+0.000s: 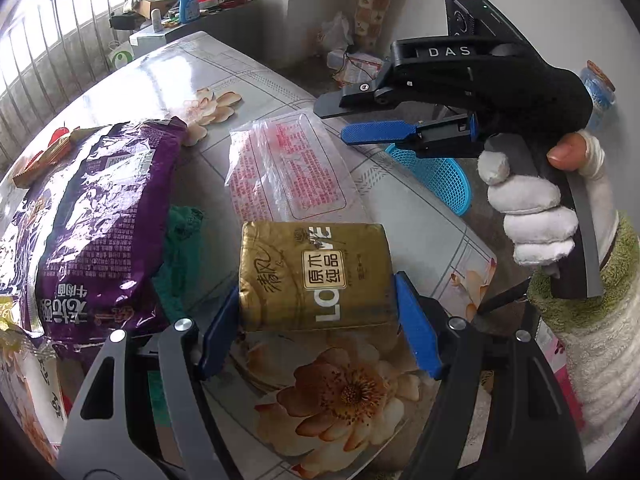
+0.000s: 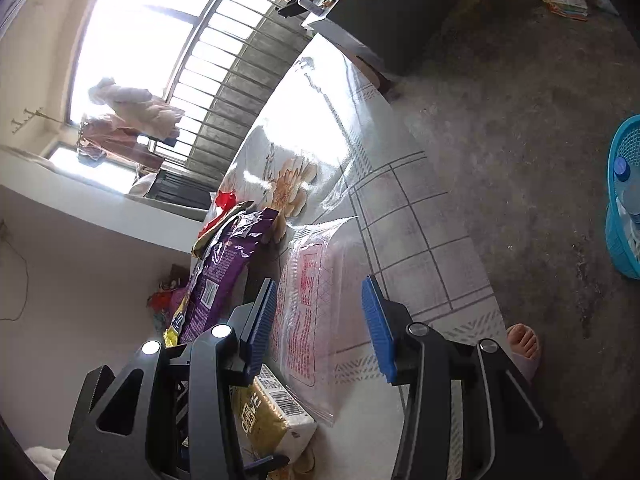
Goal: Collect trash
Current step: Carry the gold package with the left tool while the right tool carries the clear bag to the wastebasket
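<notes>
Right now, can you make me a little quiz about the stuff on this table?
1. True or false: the left gripper has its fingers either side of the gold tissue pack.
2. What colour is the big snack bag?
3. The right gripper points at: A) clear printed bag B) blue basket C) a mug.

Key: 1 true. 2 purple. 3 A.

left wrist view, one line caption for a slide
Open left gripper straddles a gold tissue pack; open right gripper hovers above a clear bag.
</notes>
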